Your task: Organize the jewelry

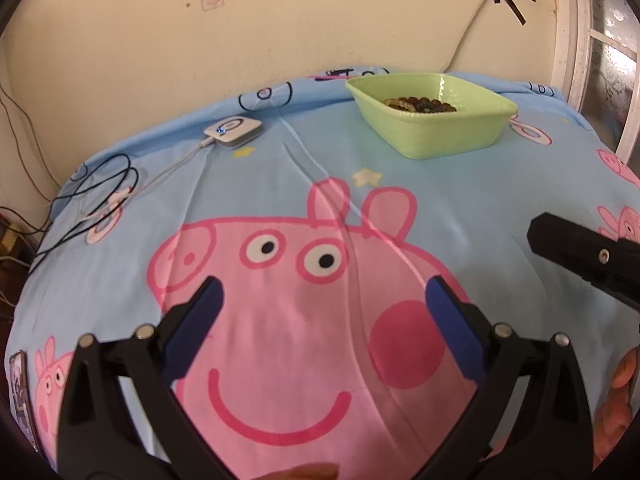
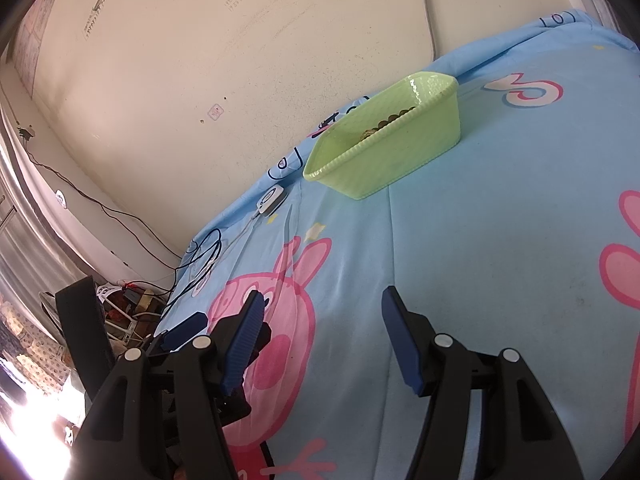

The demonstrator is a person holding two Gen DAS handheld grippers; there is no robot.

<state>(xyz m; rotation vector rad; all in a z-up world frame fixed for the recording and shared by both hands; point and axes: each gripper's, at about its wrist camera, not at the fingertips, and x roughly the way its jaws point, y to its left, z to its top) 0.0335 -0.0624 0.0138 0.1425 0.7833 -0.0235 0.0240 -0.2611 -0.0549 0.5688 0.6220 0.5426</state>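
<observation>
Jewelry (image 1: 420, 105) lies heaped in the green tray (image 1: 448, 136), a dark and brassy beaded tangle against the tray's back wall; from my right wrist view only a sliver of it shows over the rim (image 2: 384, 126). The tray sits on the blue cartoon-pig sheet (image 1: 280, 184), well beyond both my tools. My left gripper (image 1: 324, 300) hovers empty with its blue pads spread wide, and my right gripper (image 2: 320, 312) is likewise splayed and holds nothing.

As I judge it, the step now is to reach into the tray and lift out one piece. I would come down over the tray's near wall, tilt the pads steeply, and pinch a single strand at the top of the heap, lifting slowly so that tangled pieces drop away. My left tool could steady the light tray's rim.

Left of the tray lies a small white puck (image 1: 234, 132) with a lit blue dot and a cable (image 1: 176, 164). It bears a dark ring mark, possibly a logo, but I can read no lettering anywhere.
</observation>
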